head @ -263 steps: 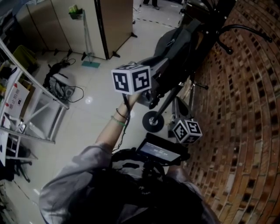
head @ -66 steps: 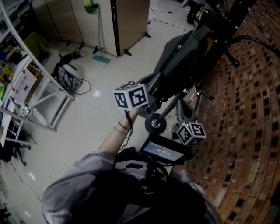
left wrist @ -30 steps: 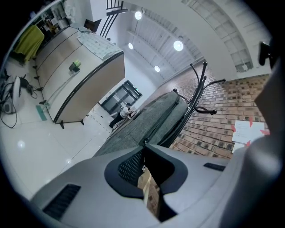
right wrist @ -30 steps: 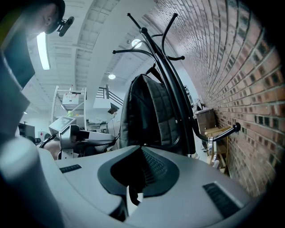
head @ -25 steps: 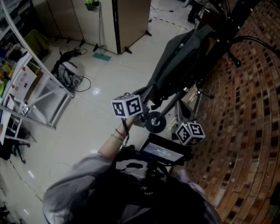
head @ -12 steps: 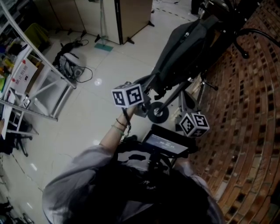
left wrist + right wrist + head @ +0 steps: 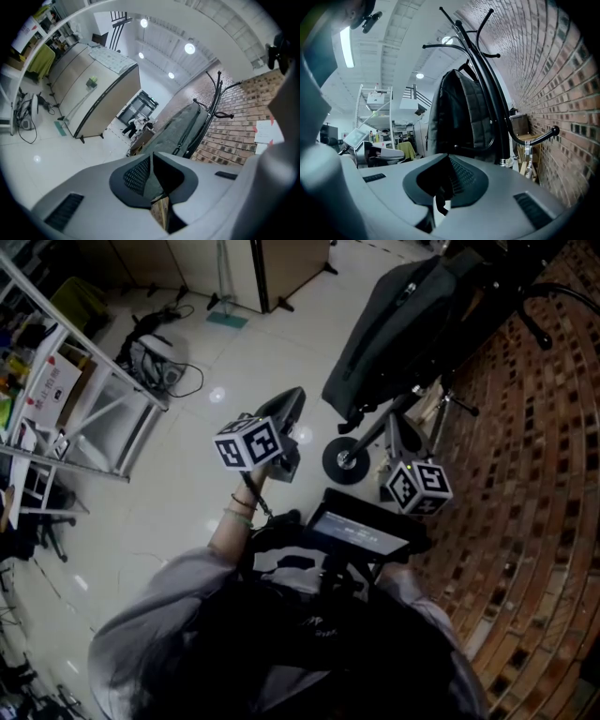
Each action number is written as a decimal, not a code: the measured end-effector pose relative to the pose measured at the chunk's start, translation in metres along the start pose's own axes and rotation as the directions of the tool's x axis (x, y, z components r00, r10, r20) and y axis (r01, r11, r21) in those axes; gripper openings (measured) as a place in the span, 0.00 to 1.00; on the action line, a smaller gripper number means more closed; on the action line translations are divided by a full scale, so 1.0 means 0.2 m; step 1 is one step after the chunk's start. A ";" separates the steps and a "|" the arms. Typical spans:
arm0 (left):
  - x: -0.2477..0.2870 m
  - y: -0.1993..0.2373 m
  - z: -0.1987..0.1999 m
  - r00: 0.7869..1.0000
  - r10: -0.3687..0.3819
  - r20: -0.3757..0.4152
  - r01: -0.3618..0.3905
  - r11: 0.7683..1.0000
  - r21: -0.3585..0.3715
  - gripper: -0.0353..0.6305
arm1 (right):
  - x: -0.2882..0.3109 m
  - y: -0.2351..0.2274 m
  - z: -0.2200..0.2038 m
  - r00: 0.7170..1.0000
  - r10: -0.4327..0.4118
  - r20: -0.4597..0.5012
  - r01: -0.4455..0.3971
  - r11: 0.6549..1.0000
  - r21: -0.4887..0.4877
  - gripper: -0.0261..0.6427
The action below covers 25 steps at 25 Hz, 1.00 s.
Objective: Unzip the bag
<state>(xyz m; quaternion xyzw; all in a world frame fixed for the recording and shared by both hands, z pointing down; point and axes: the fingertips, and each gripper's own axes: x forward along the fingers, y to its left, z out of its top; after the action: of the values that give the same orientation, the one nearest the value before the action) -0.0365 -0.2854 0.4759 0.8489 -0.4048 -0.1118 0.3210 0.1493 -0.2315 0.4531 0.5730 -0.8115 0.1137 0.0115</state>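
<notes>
- Since half a second ago the left gripper (image 7: 291, 401) has drawn back from the lower corner of the bag (image 7: 398, 320) toward the middle left of the head view. Pale floor (image 7: 187, 512) now shows between them.
- The bag, dark grey, hangs at the upper right of the head view beside the brick wall (image 7: 534, 474). I cannot tell whether its zip is open.
- In the left gripper view the jaws stand a thin slit apart, with nothing between them.
- The right gripper (image 7: 449, 161) has its pads together, and I can make out nothing held.
- Only the head view shows the round base (image 7: 344, 458) of the coat stand (image 7: 502, 132). Only the right gripper view shows its curved hooks above the bag. Only the left gripper view shows ceiling lights (image 7: 189, 48) and sheets (image 7: 269, 133) pinned to the brick.
- The marker cubes (image 7: 248, 442) bear black-and-white squares, no words. Print on the screen (image 7: 359, 532), the box (image 7: 42, 395) and the sheets is too small to read.
</notes>
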 end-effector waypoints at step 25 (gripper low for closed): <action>-0.08 0.01 0.06 0.999 0.033 0.038 -0.034 0.999 0.040 0.09 | 0.01 0.06 0.00 1.000 0.000 0.013 0.000 1.000 -0.029 0.02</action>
<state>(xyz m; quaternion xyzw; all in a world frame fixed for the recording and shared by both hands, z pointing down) -0.0529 -0.2804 0.4668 0.8460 -0.4271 -0.1143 0.2980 0.1380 -0.2289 0.4520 0.5736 -0.8131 0.0980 0.0145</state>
